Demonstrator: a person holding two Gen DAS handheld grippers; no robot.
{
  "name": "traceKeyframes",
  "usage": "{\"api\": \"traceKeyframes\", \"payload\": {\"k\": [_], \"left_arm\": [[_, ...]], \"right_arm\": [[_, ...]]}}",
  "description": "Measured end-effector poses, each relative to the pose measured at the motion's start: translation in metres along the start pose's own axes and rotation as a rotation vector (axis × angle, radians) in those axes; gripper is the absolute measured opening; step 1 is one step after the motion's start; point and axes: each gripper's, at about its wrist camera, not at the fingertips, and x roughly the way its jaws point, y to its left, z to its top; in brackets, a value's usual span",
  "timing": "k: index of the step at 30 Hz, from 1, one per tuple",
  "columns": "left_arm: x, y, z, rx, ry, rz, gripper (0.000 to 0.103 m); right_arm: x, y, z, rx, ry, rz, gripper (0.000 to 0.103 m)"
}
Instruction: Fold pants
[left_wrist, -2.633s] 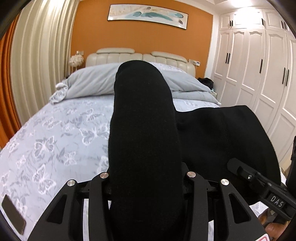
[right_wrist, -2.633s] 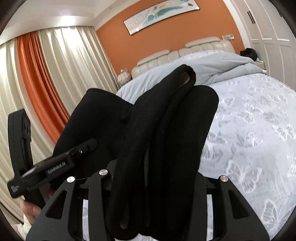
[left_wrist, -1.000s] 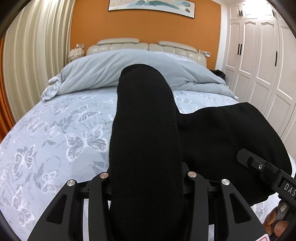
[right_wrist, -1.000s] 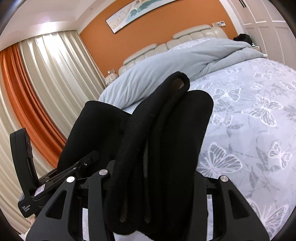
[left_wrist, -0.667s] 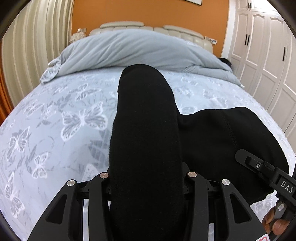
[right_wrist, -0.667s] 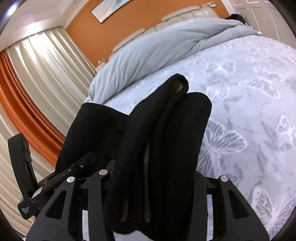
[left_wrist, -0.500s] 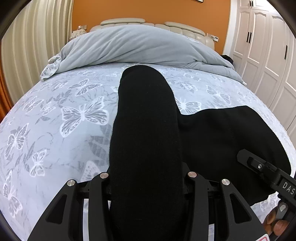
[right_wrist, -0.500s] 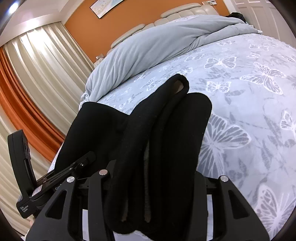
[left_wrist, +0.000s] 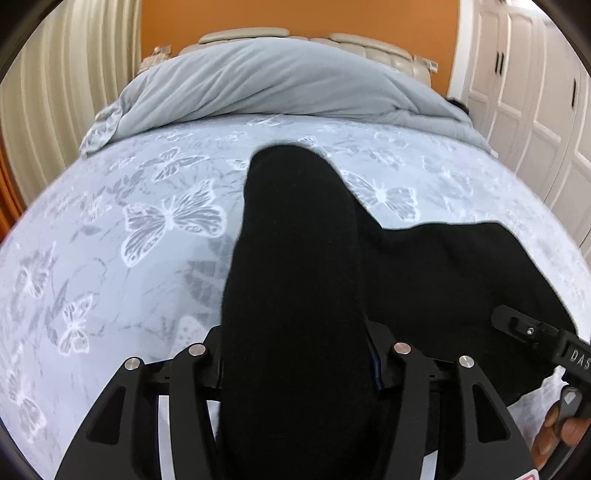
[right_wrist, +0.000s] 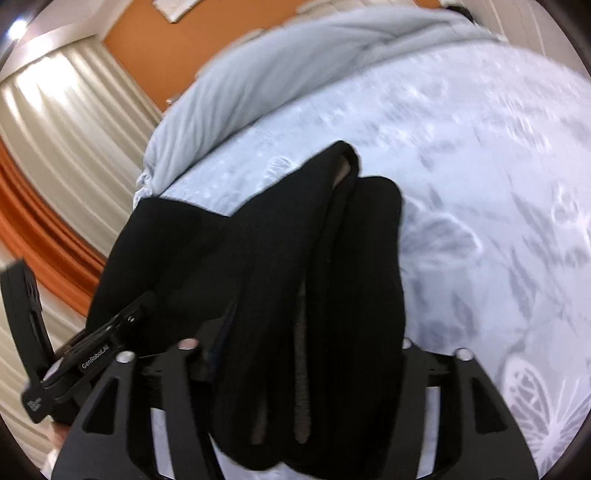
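Observation:
The black pants (left_wrist: 295, 280) are bunched into a thick fold that lies between the jaws of my left gripper (left_wrist: 295, 347), low over the butterfly-print bedspread (left_wrist: 147, 229). Those jaws are opening; a thin gap shows beside the cloth, and the fingertips are hidden under it. More of the pants (left_wrist: 461, 280) spreads right toward the right gripper's body (left_wrist: 535, 343). In the right wrist view, several folded layers of the pants (right_wrist: 325, 295) fill my right gripper (right_wrist: 303, 350). Its jaws are opening too, and the cloth stands slightly clear of the left finger.
A grey duvet (left_wrist: 280, 81) is heaped at the head of the bed. White wardrobe doors (left_wrist: 535, 110) stand on the right, curtains (right_wrist: 66, 147) on the left. A person's fingers (left_wrist: 561, 432) hold the right gripper's handle.
Both grippers have sunk toward the bedspread with the pants and tipped further down. The fingers of each have spread wider around the cloth.

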Motion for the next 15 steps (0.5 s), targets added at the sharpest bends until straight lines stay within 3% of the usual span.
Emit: {"api": "traceKeyframes", "payload": {"k": [2, 3, 5, 6, 8, 11, 13, 15], "left_arm": [[-0.012, 0.02, 0.01, -0.099, -0.004, -0.034, 0.054], [-0.024, 0.029, 0.016, -0.141, -0.041, -0.01, 0.054], [-0.056, 0.045, 0.025, -0.188, -0.173, 0.135, 0.053], [-0.071, 0.051, 0.029, -0.204, -0.221, 0.184, 0.058], [-0.093, 0.061, 0.038, -0.238, -0.264, 0.194, 0.059], [-0.098, 0.057, 0.041, -0.28, -0.238, 0.094, 0.068], [-0.083, 0.045, 0.038, -0.251, -0.179, 0.047, 0.069], [-0.052, 0.021, 0.028, -0.163, -0.069, 0.025, 0.069]], "right_arm": [[-0.009, -0.005, 0.005, 0.034, -0.006, 0.009, 0.058], [-0.014, -0.005, 0.008, 0.042, -0.014, 0.007, 0.058], [-0.026, -0.008, 0.014, 0.082, -0.04, 0.004, 0.058], [-0.036, -0.01, 0.017, 0.115, -0.079, -0.02, 0.06], [-0.058, 0.002, 0.018, 0.075, -0.197, -0.078, 0.058], [-0.08, 0.053, 0.02, -0.148, -0.303, -0.114, 0.058], [-0.073, 0.078, 0.016, -0.229, -0.259, -0.058, 0.051], [-0.045, 0.087, 0.007, -0.276, -0.146, -0.064, 0.039]]}}
